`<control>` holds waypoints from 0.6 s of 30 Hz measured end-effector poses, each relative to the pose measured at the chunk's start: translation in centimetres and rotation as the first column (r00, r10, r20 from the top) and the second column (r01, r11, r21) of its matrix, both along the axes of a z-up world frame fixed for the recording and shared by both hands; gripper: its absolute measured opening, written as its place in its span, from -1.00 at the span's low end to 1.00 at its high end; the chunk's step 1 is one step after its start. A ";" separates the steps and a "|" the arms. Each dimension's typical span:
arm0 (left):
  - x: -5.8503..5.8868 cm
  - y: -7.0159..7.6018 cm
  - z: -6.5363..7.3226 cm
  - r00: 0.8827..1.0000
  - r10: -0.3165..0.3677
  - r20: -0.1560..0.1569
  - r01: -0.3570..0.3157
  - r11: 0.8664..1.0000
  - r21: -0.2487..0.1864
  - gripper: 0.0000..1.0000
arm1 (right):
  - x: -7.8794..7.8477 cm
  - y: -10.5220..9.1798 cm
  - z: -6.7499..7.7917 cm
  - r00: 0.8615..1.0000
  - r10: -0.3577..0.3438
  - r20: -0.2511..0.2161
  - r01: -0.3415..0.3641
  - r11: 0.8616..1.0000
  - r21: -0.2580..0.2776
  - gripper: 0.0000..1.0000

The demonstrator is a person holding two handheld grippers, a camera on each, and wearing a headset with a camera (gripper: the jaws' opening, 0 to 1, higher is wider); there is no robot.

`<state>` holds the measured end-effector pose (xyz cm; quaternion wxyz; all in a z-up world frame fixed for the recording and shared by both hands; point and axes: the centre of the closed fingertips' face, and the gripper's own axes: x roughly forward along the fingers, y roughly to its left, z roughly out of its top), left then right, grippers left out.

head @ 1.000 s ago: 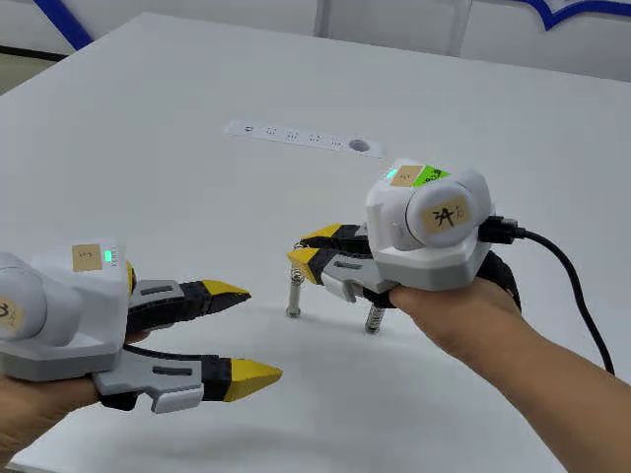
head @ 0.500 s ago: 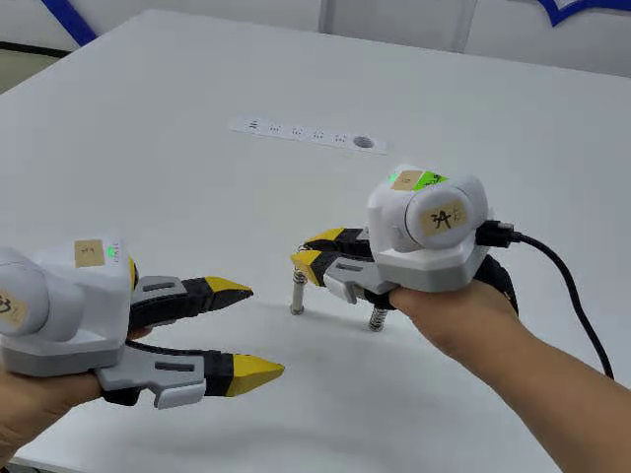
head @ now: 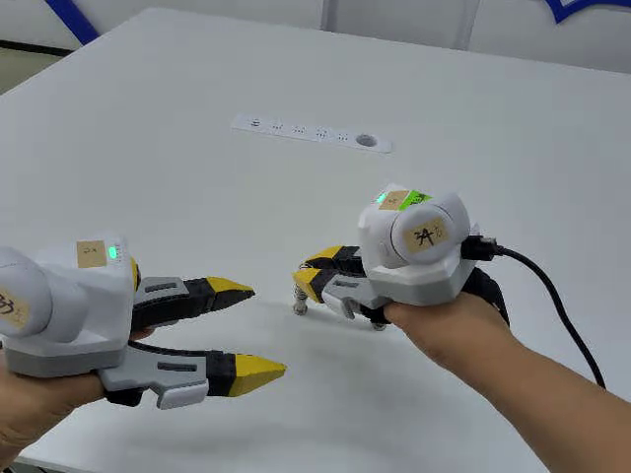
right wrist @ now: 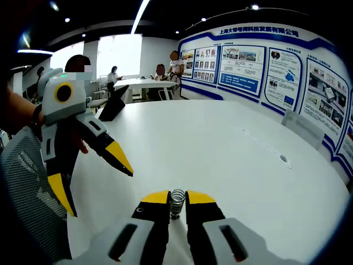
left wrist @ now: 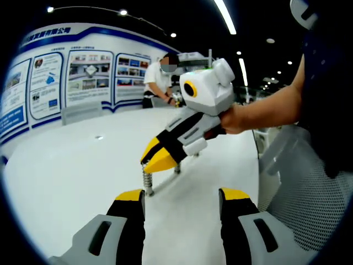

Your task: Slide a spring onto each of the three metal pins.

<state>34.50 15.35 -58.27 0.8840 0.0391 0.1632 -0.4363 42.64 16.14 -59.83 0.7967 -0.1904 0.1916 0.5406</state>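
My right gripper is shut on a small coiled spring, which stands upright between its yellow tips. In the head view the right gripper is low over a metal pin at the table's middle. From the left gripper view, that spring sits around the pin just under the right gripper's yellow tips. A second pin with a spring peeks out beneath the right gripper's body. My left gripper hovers open at the lower left, well short of the pins, holding nothing.
A white power strip lies flat farther back on the white table. A black cable trails from the right gripper to the right. People stand at a far table in the room behind.
The right gripper has sunk toward the table, bringing the spring down along the pin. The left gripper has barely moved.
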 end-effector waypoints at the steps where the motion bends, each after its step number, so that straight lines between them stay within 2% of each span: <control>1: 0.0 0.0 0.0 1.000 0.000 0.000 0.000 1.000 0.000 0.10 | 0.0 0.0 -0.1 1.000 0.001 0.000 -0.001 1.000 -0.004 -0.77; 7: 0.0 0.1 0.0 1.000 0.005 0.001 -0.005 1.000 -0.001 0.10 | -0.3 -0.1 -1.2 1.000 0.000 -0.020 -0.001 1.000 -0.029 -0.77; 18: 0.1 0.1 0.2 1.000 0.011 0.003 -0.011 1.000 0.001 0.10 | -0.5 -0.4 -2.1 0.999 -0.001 -0.041 -0.001 0.999 -0.048 -0.76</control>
